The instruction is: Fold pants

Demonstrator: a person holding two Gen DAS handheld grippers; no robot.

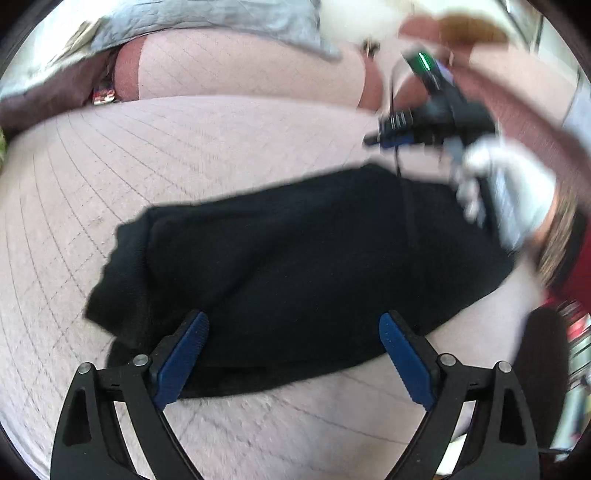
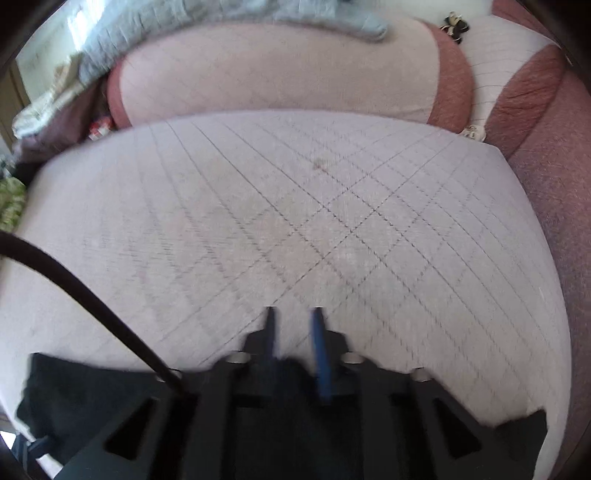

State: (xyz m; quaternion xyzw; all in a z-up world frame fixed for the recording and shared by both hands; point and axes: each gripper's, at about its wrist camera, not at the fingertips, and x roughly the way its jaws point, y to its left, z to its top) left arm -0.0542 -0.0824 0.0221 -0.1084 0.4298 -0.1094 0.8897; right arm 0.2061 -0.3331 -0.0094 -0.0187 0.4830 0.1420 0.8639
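Observation:
The black pants [image 1: 295, 258] lie folded into a broad band across the pale pink quilted seat cushion [image 1: 166, 147]. My left gripper [image 1: 293, 325] hovers over their near edge, open wide, with nothing between its blue pads [image 1: 184, 354]. In the left wrist view, blurred, my right gripper [image 1: 380, 139] hangs over the far right end of the pants, held by a white-gloved hand [image 1: 517, 184]. In the right wrist view the pants [image 2: 81, 402] show only along the bottom, under my right gripper [image 2: 293, 321]. Its fingers stand a narrow gap apart with bare cushion [image 2: 295, 206] between the tips.
Back cushions [image 2: 277, 70] rise behind the seat, with a grey quilted blanket [image 2: 147, 22] draped over them. A darker pink armrest [image 2: 546, 184] bounds the right side. A black cable [image 2: 74, 280] crosses the left of the right wrist view. A red sleeve [image 1: 576, 258] is at the right.

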